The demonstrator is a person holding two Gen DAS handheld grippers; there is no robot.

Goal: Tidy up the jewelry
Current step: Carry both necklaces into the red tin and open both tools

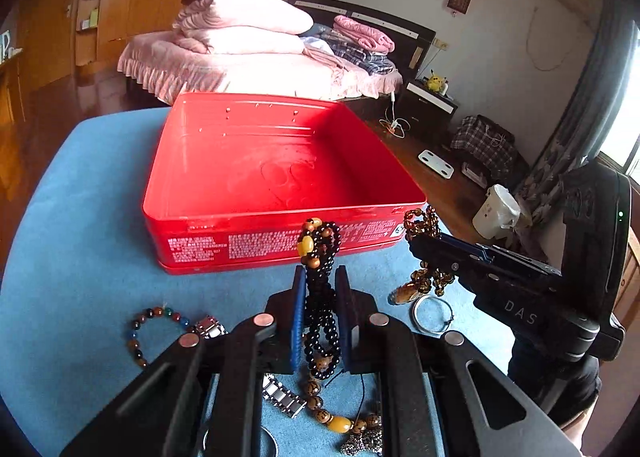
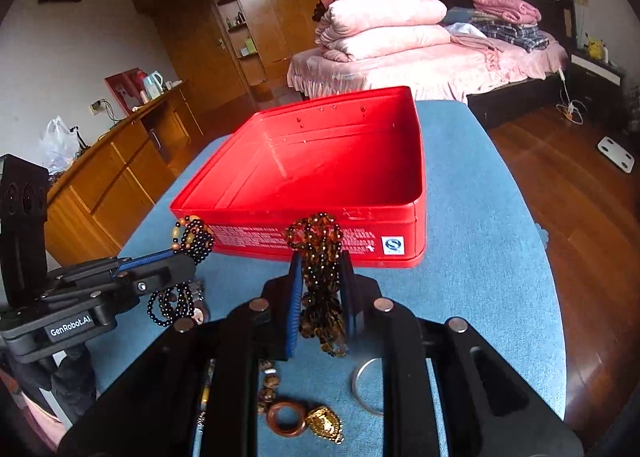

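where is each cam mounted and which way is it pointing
Left wrist: sits on the left gripper, looking forward along its fingers over the blue table at the red tin and the bed beyond; it is shut on a black bead strand, and the right gripper enters from the right.
Right wrist: sits on the right gripper, facing the same tin from further right; it is shut on a brown bead strand, and the left gripper enters from the left.
Shared: tin, table, both strands, bed.

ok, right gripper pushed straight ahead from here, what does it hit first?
Probably the near wall of the red tin, directly ahead of the right gripper, which is shut on the amber bead strand. Gap unclear.
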